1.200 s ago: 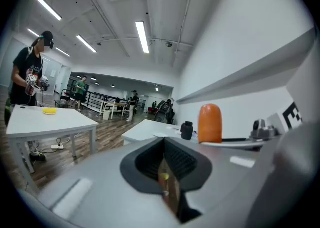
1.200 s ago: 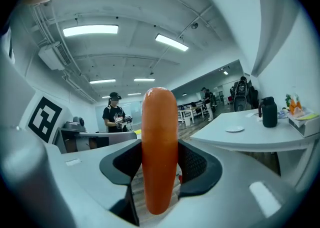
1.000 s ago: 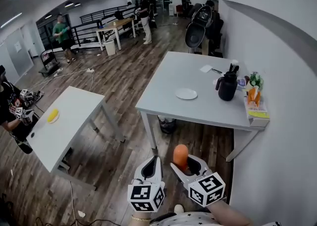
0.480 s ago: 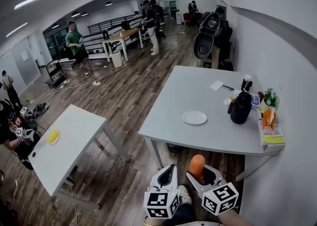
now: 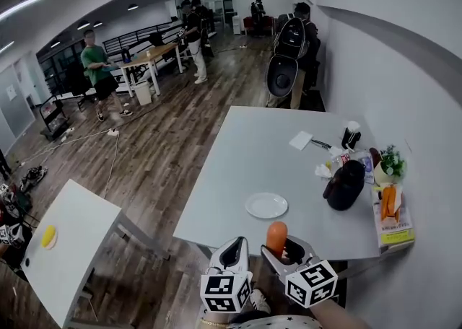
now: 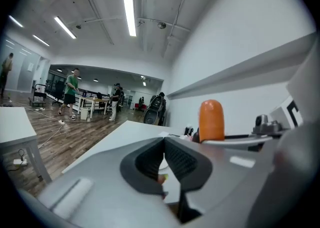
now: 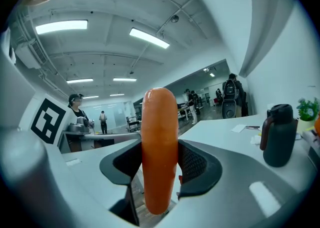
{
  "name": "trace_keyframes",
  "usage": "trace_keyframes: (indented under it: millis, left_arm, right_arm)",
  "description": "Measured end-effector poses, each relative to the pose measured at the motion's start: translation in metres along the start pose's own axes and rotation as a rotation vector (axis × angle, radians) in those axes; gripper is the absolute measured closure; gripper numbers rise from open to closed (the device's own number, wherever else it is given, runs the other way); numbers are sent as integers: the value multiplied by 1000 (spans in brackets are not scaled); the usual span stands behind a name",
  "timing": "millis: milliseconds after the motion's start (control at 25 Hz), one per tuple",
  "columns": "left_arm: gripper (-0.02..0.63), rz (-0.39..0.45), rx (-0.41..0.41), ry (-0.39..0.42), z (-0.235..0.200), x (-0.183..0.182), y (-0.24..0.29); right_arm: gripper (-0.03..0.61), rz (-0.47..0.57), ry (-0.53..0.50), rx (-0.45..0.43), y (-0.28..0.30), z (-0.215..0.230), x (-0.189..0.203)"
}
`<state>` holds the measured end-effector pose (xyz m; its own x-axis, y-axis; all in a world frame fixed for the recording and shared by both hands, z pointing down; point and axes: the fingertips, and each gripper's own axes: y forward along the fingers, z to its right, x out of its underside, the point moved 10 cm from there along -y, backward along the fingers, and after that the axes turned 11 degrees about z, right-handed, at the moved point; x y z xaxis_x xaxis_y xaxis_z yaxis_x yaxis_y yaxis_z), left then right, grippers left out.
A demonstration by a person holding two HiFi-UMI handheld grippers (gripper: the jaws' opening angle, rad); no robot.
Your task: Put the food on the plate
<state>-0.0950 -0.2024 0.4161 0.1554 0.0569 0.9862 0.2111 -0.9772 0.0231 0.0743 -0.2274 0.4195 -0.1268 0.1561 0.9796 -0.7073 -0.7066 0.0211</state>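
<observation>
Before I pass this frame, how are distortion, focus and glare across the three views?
Head view: strong fisheye, the table edges bow, yet the plate is sharp. Left gripper view: dark corners, the ceiling light blown out, the left gripper close up soft. Right gripper view: the orange sausage fills the middle, slightly soft; the room behind is readable.

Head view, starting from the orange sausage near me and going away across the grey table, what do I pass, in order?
The orange sausage in the right gripper → round white plate → white sheet of paper → black chair beyond the far end of the grey table.
</observation>
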Motion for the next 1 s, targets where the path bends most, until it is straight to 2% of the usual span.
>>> trace_keyframes:
  millis: [280, 440, 520, 600, 840, 920, 1000]
  left_arm:
    - [606, -18, 7, 5, -41, 5, 105]
    - [606, -43, 19, -26, -56, 25, 141]
    - [606, -56, 32, -46, -66, 37, 153]
    - [606, -74, 43, -39, -73, 48, 162]
    - [606, -118, 35, -25, -80, 66, 177]
    - [606, -132, 33, -23, -82, 68, 176]
    - [606, -137, 32, -26, -84, 67, 176]
  right_arm:
    - [365, -55, -27, 30, 88, 78, -4]
    - [365, -152, -80, 22, 123, 115, 8]
    - [365, -257, -146, -13, 146, 134, 19]
    - [365, -403, -235, -72, 174, 154, 33]
    - [365, -929, -601, -342, 253, 182, 83]
    - [365, -1059, -657, -397, 268, 184, 101]
    - [365, -1140, -680, -415, 279, 187, 113]
